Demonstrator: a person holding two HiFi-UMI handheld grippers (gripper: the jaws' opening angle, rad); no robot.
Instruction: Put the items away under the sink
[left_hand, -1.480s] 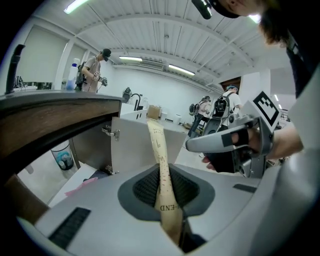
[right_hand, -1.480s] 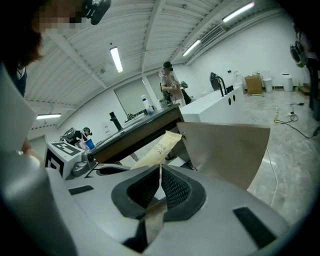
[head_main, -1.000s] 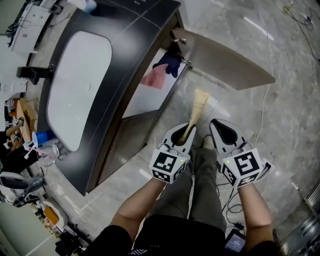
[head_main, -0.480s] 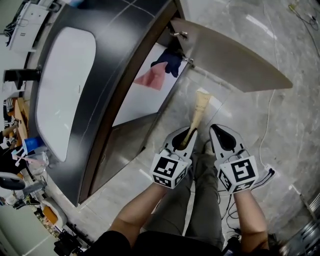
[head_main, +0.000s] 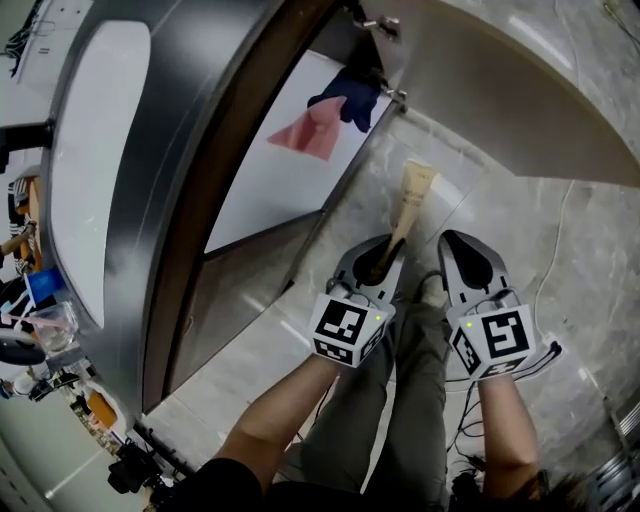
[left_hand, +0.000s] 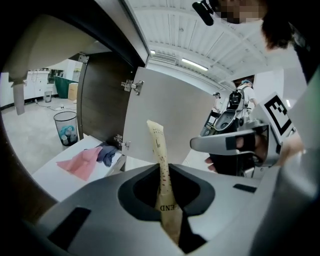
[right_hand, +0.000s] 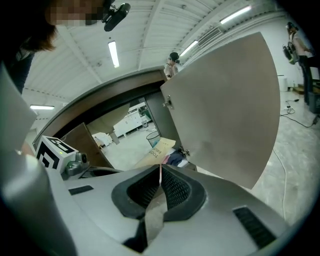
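Long tan printed paper packet (head_main: 410, 200), tilted, in left gripper (head_main: 384, 255).

Two grippers, left gripper (head_main: 385, 252) and right gripper (head_main: 463, 245), one paper packet (head_main: 412, 200), two cloths far inside the cabinet — pink cloth (head_main: 305, 133), dark blue cloth (head_main: 350, 100) — one sink (head_main: 90, 170) at left, one open cabinet door (head_main: 500, 90), one waste bin (left_hand: 65, 127)

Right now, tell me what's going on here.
A person holds a gripper in each hand before the open cabinet under the sink. The left gripper's jaws are shut on a long tan paper packet that points toward the cabinet. The right gripper is shut and empty. A pink cloth and a dark blue cloth lie on the white shelf inside; the packet is not yet in.
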